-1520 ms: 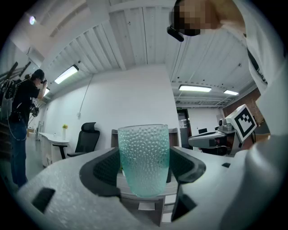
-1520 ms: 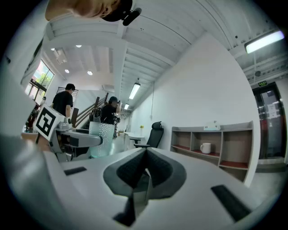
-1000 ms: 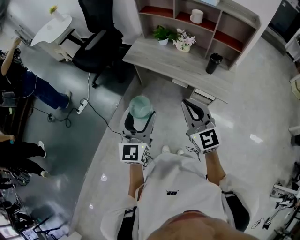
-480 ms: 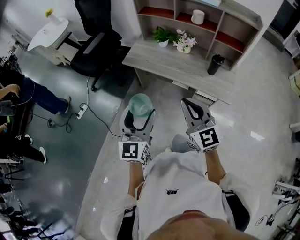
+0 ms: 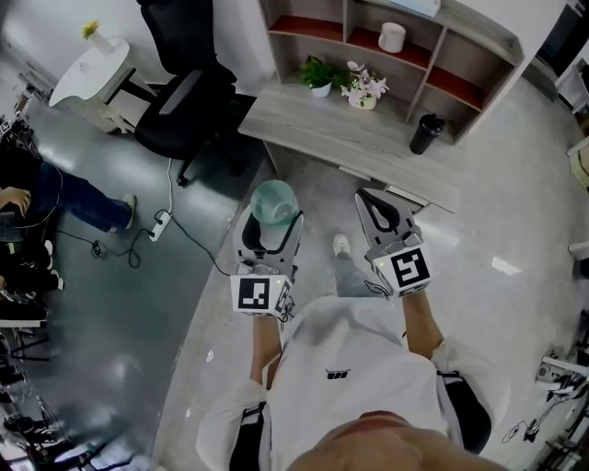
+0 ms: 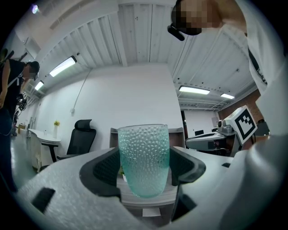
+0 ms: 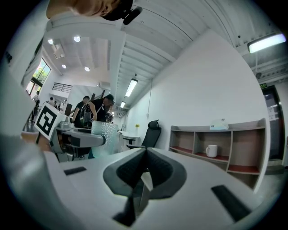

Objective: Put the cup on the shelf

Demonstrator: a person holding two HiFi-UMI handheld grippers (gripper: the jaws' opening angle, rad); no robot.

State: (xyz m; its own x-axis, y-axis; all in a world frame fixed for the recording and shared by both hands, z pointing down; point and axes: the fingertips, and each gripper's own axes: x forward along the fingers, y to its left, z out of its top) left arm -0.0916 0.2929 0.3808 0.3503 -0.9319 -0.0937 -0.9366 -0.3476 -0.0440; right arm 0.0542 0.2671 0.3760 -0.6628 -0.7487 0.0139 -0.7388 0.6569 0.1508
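— While we are standing short of the desk [image 5: 368, 138], what is our left gripper [image 5: 273, 217] doing?

— It is gripping the cup [image 6: 144, 159]. Both jaws are pressing on its dimpled sides, and the cup is standing upright, rim up. We are holding that forearm forward from the waist with the elbow bent and the marker cube facing up at us.

— And the right gripper [image 7: 145, 152]?

— Its jaws are meeting tip to tip, with nothing between them. We are holding that arm out alongside the left one, apart from it, with the gripper angling slightly toward the cup.

— Where is the cup sitting against the shelf [image 5: 474, 26]?

— It is hanging over the floor near the desk's front edge, well apart from the shelf, which is standing beyond the desk. A white mug [image 5: 391, 37] is sitting in one of the shelf's compartments. A black tumbler [image 5: 423, 133] and two plants [image 5: 320, 72] are sitting on the desk. A chair [image 5: 189, 83] is standing to the left.
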